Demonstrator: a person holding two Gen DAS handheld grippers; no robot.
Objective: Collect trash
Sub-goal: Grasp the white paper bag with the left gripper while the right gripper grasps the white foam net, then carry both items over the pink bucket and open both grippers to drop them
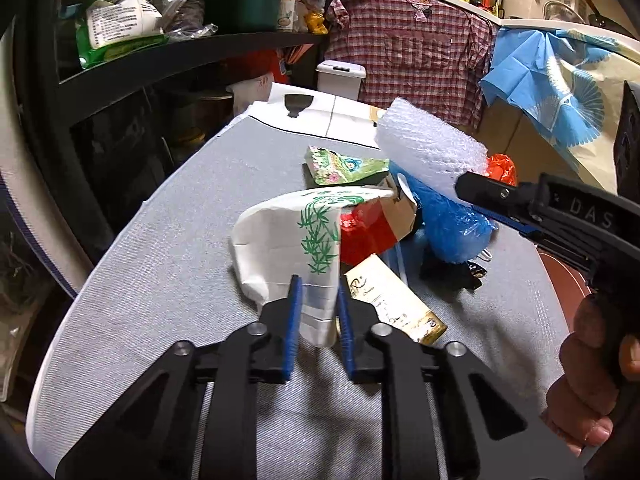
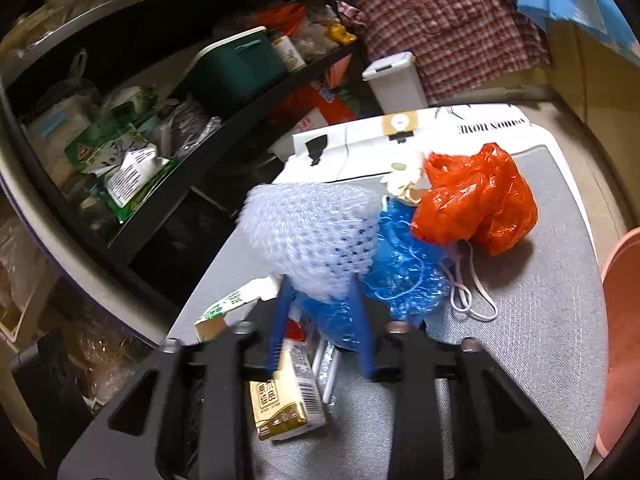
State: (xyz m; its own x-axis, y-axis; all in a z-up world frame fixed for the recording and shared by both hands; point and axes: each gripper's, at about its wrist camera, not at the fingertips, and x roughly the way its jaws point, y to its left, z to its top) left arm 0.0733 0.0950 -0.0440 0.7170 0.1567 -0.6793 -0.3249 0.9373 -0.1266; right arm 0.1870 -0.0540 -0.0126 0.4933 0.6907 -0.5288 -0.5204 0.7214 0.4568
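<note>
Trash: left tool (image 1: 318,300) pinches paper bag (image 1: 288,240), right tool (image 2: 322,300) seemingly pinches foam net (image 2: 312,236)

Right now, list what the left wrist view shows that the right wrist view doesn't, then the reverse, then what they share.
Only the left wrist view: the left tongs shut on a white paper bag with green bamboo print, and the person's hand.

Only the right wrist view: white mask straps by the blue bag.

Both: the right tongs holding white foam netting, the blue plastic bag, orange plastic bag, gold carton and white bin.
</note>
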